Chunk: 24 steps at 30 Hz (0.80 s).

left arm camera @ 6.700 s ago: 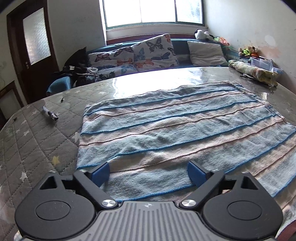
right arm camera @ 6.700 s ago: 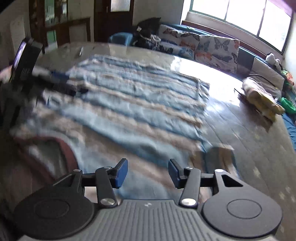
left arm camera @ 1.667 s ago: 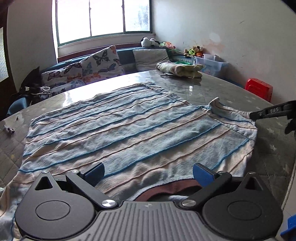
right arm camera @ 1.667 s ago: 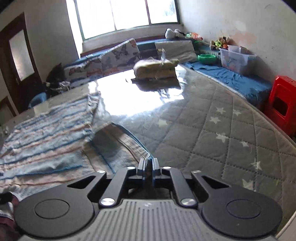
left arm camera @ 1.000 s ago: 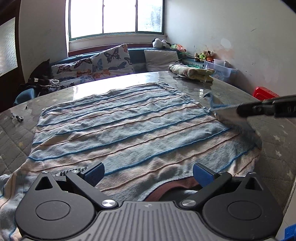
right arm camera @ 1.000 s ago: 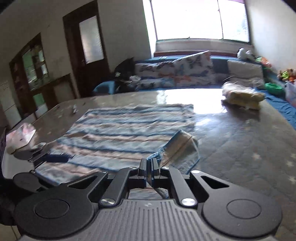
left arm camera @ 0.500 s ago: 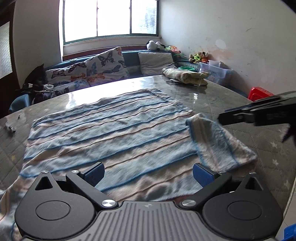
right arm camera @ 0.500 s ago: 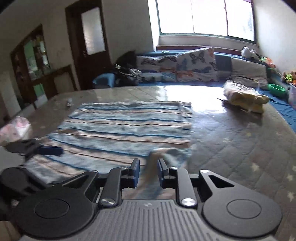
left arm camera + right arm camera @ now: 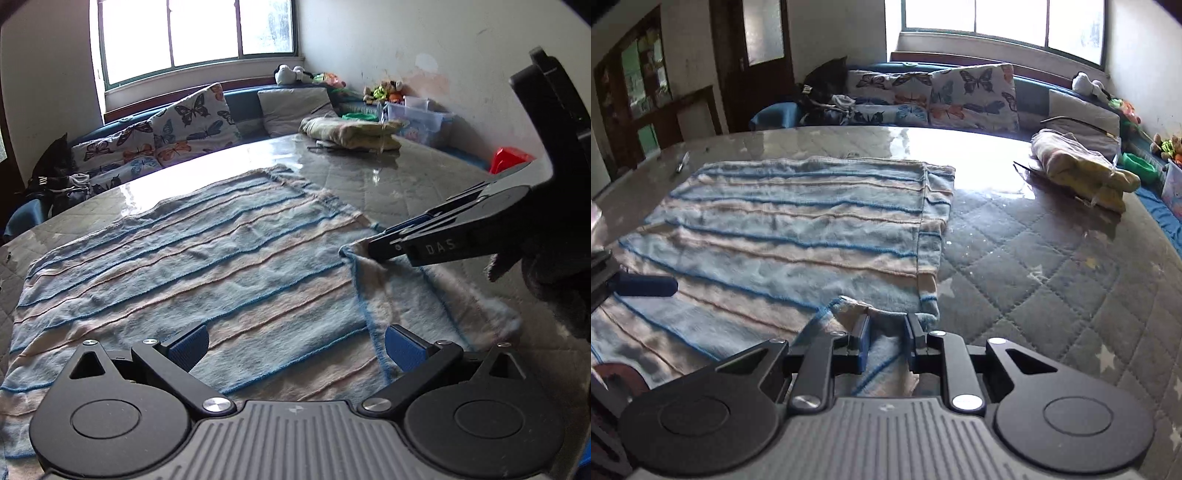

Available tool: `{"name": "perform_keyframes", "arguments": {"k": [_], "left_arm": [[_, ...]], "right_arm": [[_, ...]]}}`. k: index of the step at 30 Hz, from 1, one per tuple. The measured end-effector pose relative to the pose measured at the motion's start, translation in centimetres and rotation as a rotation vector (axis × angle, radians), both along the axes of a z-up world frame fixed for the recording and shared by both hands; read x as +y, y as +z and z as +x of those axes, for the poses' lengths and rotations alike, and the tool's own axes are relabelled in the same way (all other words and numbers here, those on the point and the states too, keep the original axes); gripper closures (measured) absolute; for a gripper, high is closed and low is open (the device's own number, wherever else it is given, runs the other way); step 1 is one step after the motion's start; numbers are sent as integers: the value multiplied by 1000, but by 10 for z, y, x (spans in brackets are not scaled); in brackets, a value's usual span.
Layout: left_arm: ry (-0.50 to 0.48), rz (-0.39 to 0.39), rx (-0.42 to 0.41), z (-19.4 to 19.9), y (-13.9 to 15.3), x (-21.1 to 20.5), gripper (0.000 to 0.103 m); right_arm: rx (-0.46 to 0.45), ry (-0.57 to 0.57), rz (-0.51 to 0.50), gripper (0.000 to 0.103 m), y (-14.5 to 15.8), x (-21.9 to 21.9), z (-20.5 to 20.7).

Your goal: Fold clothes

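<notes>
A blue and beige striped garment (image 9: 207,266) lies spread flat on the quilted table; it also shows in the right wrist view (image 9: 783,225). Its right sleeve (image 9: 417,295) is folded inward over the body. My right gripper (image 9: 886,332) hovers over that folded sleeve (image 9: 882,354) with its jaws parted and the cloth lying loose between them; it also shows from the side in the left wrist view (image 9: 373,249). My left gripper (image 9: 295,339) is wide open and empty above the garment's near edge.
A folded yellowish garment (image 9: 1082,166) lies at the table's far right; it also shows in the left wrist view (image 9: 351,131). A sofa with butterfly cushions (image 9: 934,96) stands behind the table. A small object (image 9: 681,162) lies at the far left. A red stool (image 9: 509,158) stands by the wall.
My right gripper carried the sleeve inward over the body, laid it down, and its jaws opened. My left gripper stayed open near the garment's near edge.
</notes>
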<state>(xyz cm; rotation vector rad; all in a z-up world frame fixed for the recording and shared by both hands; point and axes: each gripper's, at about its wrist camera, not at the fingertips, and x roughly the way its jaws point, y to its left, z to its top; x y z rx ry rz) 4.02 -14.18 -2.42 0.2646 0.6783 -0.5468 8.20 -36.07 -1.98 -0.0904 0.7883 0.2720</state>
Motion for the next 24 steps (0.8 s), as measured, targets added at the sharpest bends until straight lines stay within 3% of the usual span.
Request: {"name": "perform_keyframes", "arguments": {"k": [6,14,24], "left_arm": [[8,3,13,2,-4,1,0],[-12,7,6,-7,-2,0,0],[4,-4,4,-12,-1,7,0]], "right_arm": [[-31,30,18,84,14,4,-3],[1,65,-1,84,7,14,1],[11,93,-10,84,21,6,-53]]}}
